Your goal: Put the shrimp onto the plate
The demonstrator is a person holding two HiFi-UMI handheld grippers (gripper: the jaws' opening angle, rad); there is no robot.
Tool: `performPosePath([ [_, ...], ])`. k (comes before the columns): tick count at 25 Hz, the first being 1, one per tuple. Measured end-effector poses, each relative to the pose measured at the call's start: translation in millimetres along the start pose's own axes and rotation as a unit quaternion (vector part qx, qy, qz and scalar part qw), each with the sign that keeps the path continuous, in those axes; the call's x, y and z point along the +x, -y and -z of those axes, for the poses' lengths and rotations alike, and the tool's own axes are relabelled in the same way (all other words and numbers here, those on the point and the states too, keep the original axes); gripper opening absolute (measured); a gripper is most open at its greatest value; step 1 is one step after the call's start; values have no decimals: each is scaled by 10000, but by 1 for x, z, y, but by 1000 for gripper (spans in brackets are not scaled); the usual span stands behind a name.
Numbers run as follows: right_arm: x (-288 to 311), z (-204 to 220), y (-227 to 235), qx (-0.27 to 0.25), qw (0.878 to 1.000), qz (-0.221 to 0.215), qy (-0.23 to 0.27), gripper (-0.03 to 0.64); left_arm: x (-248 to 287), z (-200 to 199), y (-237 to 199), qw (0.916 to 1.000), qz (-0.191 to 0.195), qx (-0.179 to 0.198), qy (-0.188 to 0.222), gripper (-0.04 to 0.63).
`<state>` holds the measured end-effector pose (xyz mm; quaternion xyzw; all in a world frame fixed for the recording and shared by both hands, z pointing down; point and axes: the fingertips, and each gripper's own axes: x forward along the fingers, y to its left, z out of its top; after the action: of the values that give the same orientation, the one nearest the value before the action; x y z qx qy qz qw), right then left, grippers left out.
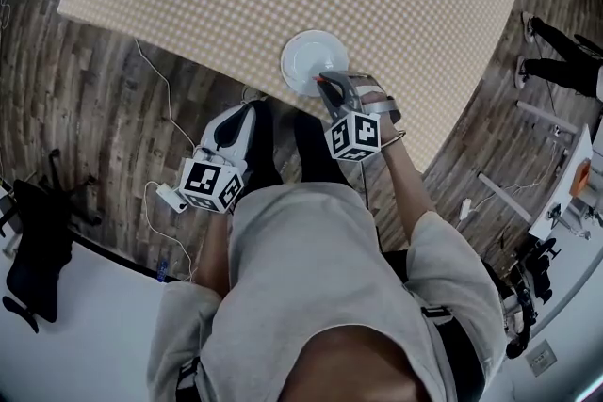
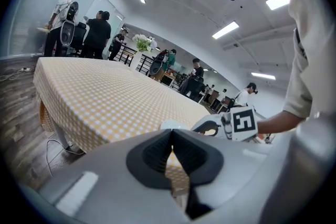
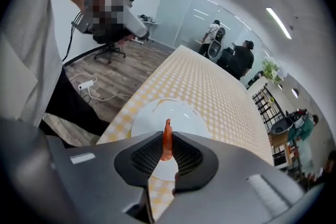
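Shrimp (image 3: 167, 127) in right gripper view: slim, orange, long axis upright in frame, one end poking past the ribbed black pads of the right gripper (image 3: 167, 140), which pinch it above a round white plate (image 3: 149, 118) on a yellow checked tablecloth (image 3: 210, 86). Left gripper view: left gripper (image 2: 171, 135) jaws pressed together, nothing between. Head view: plate at the table's near edge, right gripper over it, left gripper off the table above the wood floor (image 1: 113, 108).
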<state>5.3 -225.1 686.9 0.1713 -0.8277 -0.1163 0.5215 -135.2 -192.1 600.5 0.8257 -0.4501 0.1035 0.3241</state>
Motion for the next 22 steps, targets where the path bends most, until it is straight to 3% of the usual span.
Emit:
performPosePath([
  [3, 5, 5, -1, -1016, 9942, -11, -355, 52, -2, -1, 0, 10000, -20, -19, 37, 11],
  [5, 10, 8, -2, -1349, 9895, -87, -503, 54, -2, 0, -1, 10000, -38, -40, 61, 11],
  [22, 30, -6, 15, -509, 9943, -866, -369, 55, -5, -5, -10, 9994, -108, -267, 183, 11],
])
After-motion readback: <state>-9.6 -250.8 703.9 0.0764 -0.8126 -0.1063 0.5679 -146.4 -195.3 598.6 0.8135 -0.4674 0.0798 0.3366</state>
